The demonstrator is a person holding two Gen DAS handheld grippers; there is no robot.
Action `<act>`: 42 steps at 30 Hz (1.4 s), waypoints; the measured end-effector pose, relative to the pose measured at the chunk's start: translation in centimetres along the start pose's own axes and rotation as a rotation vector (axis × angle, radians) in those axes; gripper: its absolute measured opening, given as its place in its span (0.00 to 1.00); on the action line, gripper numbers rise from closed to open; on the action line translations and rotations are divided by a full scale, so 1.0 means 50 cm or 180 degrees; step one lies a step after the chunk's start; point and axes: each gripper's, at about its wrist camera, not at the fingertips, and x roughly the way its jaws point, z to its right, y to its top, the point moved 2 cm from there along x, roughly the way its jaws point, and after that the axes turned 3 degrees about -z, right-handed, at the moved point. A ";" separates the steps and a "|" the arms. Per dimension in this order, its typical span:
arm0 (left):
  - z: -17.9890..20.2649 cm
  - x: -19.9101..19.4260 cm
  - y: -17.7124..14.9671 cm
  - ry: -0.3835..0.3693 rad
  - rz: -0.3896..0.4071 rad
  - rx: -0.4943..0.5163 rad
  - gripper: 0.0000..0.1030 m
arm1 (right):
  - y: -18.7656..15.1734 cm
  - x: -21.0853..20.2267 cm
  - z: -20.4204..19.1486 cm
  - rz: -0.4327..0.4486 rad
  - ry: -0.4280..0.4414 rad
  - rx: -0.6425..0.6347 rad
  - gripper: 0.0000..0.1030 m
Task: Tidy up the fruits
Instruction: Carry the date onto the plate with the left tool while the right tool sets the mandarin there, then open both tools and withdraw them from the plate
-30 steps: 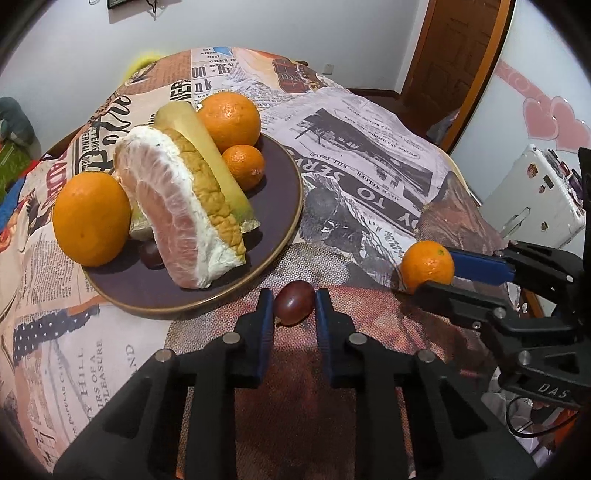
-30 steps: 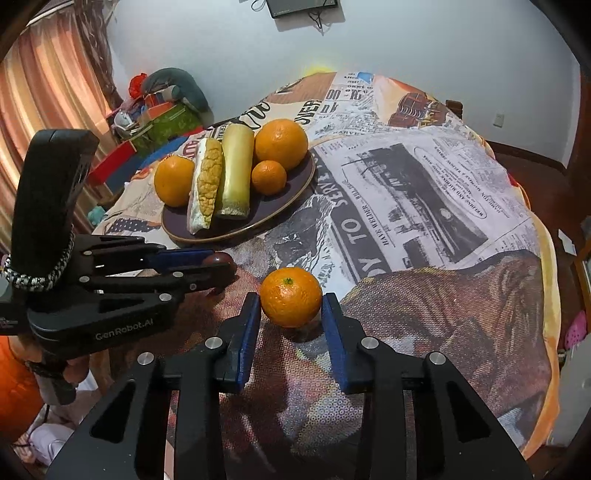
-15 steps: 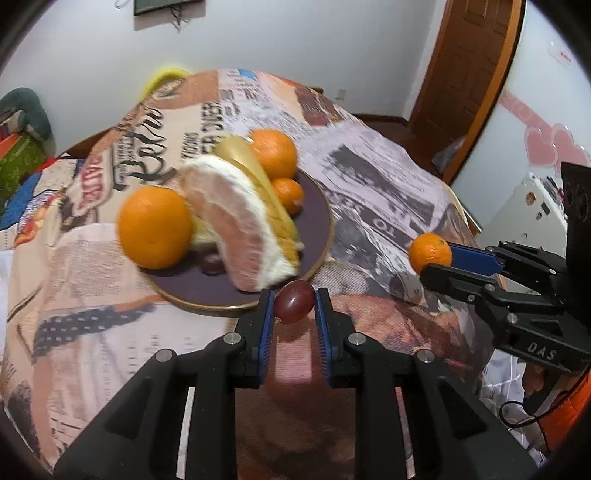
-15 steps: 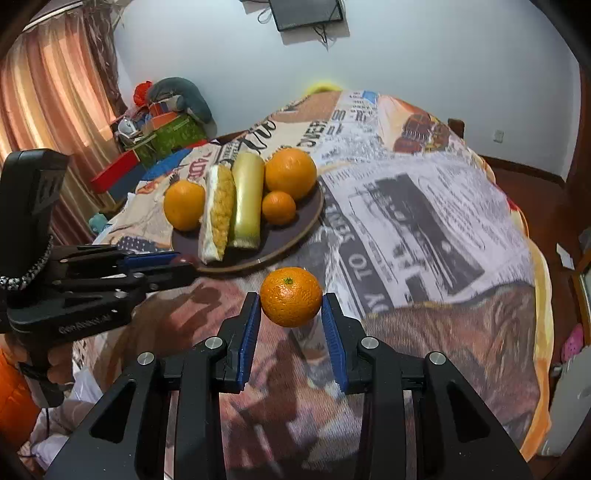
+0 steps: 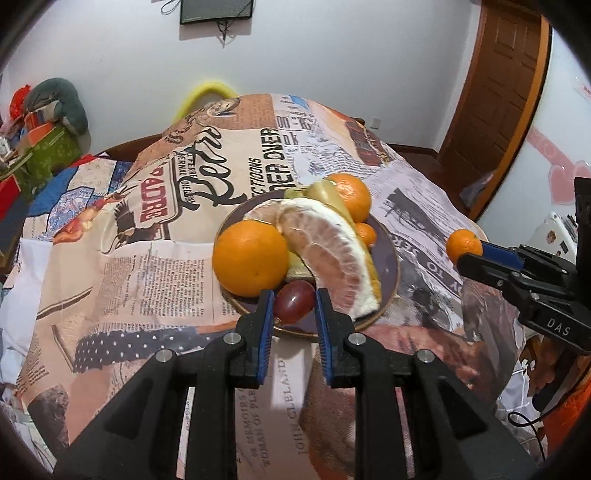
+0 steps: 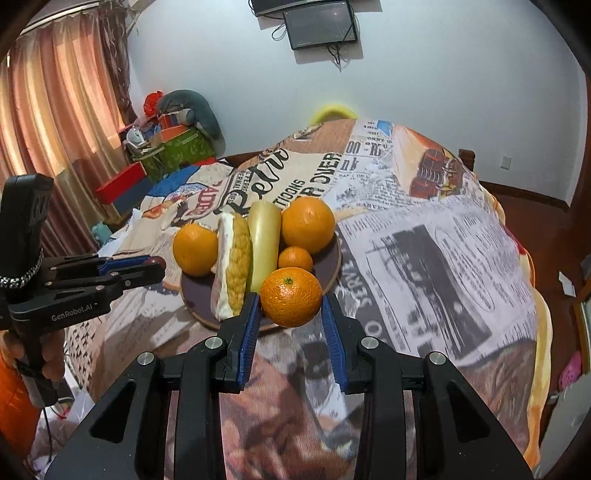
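Note:
My left gripper (image 5: pixel 294 308) is shut on a dark red grape (image 5: pixel 294 305) and holds it above the near rim of the dark round plate (image 5: pixel 389 254). The plate carries two large oranges (image 5: pixel 250 258), a small mandarin (image 5: pixel 366 233), a peeled pomelo wedge (image 5: pixel 332 254) and a pale green fruit (image 6: pixel 264 236). My right gripper (image 6: pixel 290 308) is shut on a mandarin (image 6: pixel 291 296) and holds it in the air in front of the plate (image 6: pixel 332 264). Each gripper shows in the other's view: right (image 5: pixel 466 254), left (image 6: pixel 157 267).
The table (image 5: pixel 110 258) is covered with a newspaper-print cloth. A wooden door (image 5: pixel 498 85) stands at the right, a wall screen (image 6: pixel 319 24) at the back, curtains (image 6: pixel 55 110) and piled boxes and cushions (image 6: pixel 173 136) at the left.
Both grippers have lifted with their fruit. The left one has carried the grape up over the plate's near rim; the right one has raised the mandarin off the cloth, closer to the plate.

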 end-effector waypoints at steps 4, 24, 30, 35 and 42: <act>-0.010 0.017 0.000 -0.0005 -0.0038 -0.0023 0.21 | 0.010 0.021 0.000 -0.0020 -0.0012 -0.0013 0.30; -0.019 0.095 -0.012 -0.0124 -0.0266 -0.0038 0.21 | 0.003 0.132 0.006 -0.0389 0.0031 -0.0024 0.31; -0.016 0.103 -0.011 -0.0108 -0.0307 -0.0025 0.26 | 0.004 0.135 0.005 -0.0415 0.0020 -0.0040 0.31; -0.017 0.094 -0.011 -0.0079 -0.0266 -0.0040 0.36 | 0.008 0.130 0.008 -0.0401 -0.0010 -0.0043 0.33; -0.015 0.042 -0.001 -0.0044 -0.0107 -0.0051 0.36 | 0.024 0.084 -0.001 -0.0243 -0.0024 -0.0043 0.33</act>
